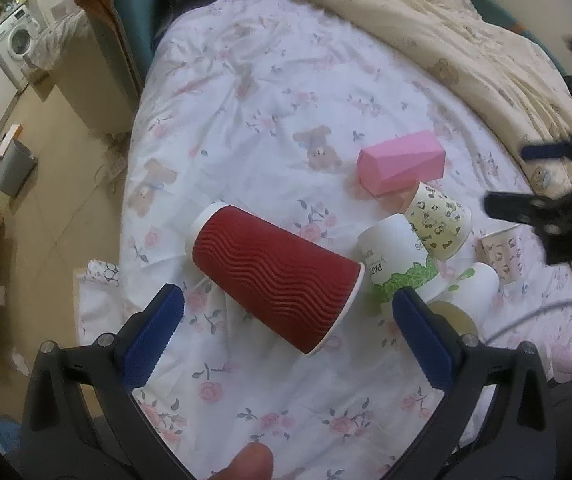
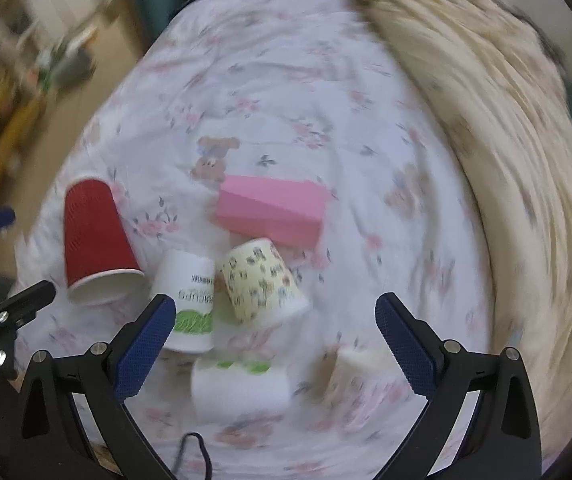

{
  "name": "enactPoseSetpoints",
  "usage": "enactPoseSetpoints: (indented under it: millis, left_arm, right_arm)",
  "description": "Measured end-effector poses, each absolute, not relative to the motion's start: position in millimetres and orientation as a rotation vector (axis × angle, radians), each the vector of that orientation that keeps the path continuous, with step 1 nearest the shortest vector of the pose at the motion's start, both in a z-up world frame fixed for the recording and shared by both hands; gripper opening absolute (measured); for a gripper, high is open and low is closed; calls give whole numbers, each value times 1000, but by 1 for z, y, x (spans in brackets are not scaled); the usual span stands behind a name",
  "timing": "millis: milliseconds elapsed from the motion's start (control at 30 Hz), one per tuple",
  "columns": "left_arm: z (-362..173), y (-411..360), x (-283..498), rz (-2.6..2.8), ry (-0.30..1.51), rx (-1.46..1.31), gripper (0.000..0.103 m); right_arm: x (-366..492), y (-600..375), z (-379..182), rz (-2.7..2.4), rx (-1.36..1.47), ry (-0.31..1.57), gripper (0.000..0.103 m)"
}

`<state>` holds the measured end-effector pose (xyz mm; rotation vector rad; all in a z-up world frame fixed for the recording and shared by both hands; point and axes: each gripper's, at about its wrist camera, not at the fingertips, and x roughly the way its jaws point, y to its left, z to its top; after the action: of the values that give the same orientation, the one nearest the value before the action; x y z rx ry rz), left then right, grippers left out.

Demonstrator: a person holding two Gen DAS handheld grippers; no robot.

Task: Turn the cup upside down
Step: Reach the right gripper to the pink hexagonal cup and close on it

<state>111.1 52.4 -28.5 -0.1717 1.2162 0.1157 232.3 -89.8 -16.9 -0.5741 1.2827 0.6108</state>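
- The left gripper (image 1: 288,336) is held with its blue pads (image 1: 153,336) spread wide apart and nothing between them; the red ribbed cup (image 1: 275,280) lies on its side just beyond the tips, near the left edge of the bed (image 1: 245,80), its open rim turned toward the right pad.
- A risk is judged here: the red ribbed cup may roll on the soft floral sheet when touched, and, being so close to the bed's left edge, it may be pushed off to the floor.
- A squeeze across the thin paper wall may crush it, or the taper may let it slip out toward its narrow end.
- The right gripper (image 2: 273,330) is likewise held apart and empty, over the cluster of small paper cups; a white cup with green print (image 2: 183,300) and a patterned cup (image 2: 259,280) touch each other and may be knocked when either tool closes in.
- The pink box (image 2: 271,210) lies just behind that cluster, toward the middle of the bed.
- The right wrist view is smeared by motion, so prints and the nearest cups are hard to read.
- Which cups stand rim down cannot be told for all of them.
- The cream quilt (image 1: 426,20) covers the far right side, and what lies under it is hidden.
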Motion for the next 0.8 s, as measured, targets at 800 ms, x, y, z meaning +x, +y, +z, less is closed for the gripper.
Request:
enactPoseSetpoints:
  millis: [800]
  left_arm:
    - [-47,59,121,83,1328,-228,103]
  right_arm:
    - [279,4,-145,720,-1233,1270,78]
